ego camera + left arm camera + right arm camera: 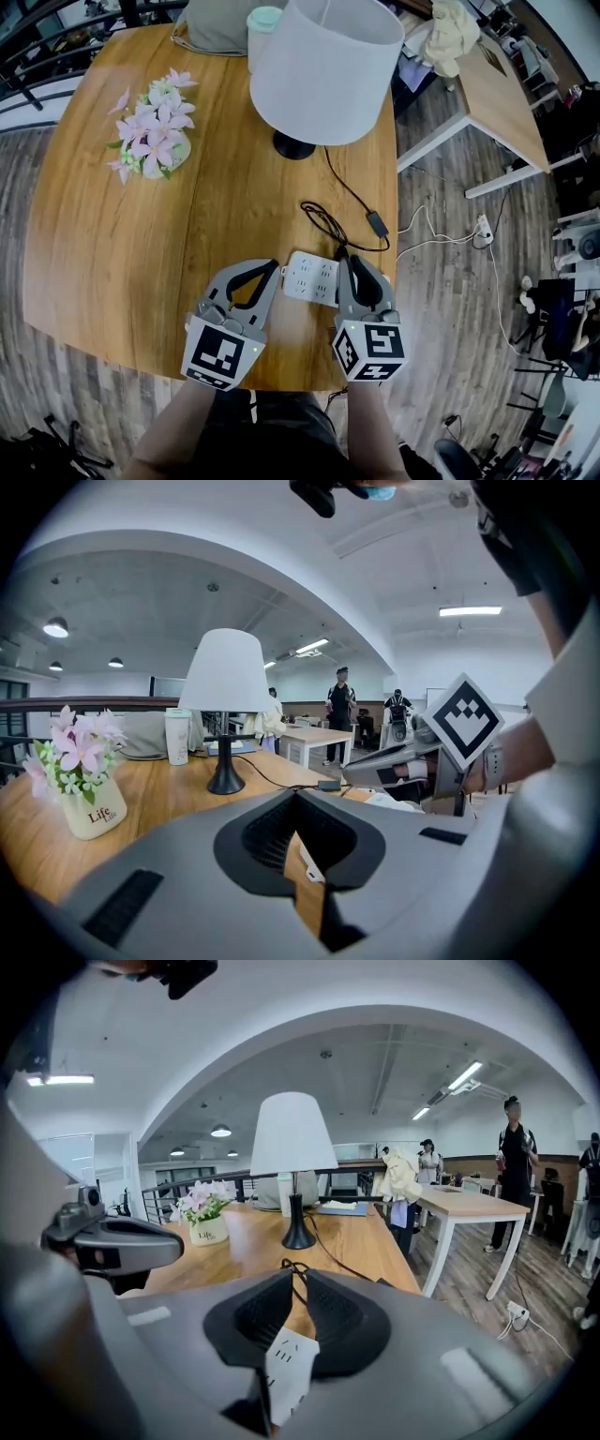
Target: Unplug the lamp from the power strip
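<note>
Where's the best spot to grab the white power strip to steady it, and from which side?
Probably its left end, coming in low from the left. The power strip lies flat on the table, and the lamp's black cord runs in at its right end, so the left end is clear of it.

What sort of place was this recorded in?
Probably an open-plan office or shared workspace: several people stand in the background, a white-legged desk sits near the wooden table, and long strip lights run along the ceiling.
</note>
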`<state>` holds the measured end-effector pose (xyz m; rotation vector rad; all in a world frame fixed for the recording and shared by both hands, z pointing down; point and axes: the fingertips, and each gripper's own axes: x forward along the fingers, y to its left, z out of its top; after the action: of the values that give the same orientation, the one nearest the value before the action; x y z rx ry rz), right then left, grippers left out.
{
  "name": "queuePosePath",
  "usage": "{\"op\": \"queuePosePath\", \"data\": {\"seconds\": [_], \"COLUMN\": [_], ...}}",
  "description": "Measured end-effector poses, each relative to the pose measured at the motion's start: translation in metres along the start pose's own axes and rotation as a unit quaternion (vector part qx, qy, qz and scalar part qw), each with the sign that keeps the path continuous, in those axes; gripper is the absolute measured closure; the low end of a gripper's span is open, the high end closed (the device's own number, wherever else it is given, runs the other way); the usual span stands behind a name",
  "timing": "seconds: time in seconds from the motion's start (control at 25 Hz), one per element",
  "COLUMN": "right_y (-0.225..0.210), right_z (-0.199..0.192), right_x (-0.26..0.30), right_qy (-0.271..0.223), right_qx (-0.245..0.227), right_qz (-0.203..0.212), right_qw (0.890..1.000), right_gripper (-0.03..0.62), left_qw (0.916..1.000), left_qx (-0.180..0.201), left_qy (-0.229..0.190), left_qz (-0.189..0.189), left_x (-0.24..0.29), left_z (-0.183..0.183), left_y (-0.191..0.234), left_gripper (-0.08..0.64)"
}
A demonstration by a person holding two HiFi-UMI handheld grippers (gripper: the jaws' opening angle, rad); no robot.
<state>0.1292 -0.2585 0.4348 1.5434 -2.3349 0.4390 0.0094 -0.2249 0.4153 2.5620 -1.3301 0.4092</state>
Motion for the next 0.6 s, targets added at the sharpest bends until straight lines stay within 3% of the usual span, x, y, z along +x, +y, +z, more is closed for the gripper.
{"op": "queuePosePath", "data": {"seconds": [0.6], "right_y": [-0.028], "right_z": [0.038], "right_x": [-0.105], "right_qy": [-0.095], "right_qx": [0.04], "right_qz": [-0.079], "right_qw": [0.992], "right_gripper": [0.583], "left_qw": [0.9958], "left_qx": [0.024], "left_qy": [-0.073], "left_qz": [-0.05], "left_x": [0.0], "left_z": [0.055], "left_y": [-0.024], "left_gripper": [0.565]}}
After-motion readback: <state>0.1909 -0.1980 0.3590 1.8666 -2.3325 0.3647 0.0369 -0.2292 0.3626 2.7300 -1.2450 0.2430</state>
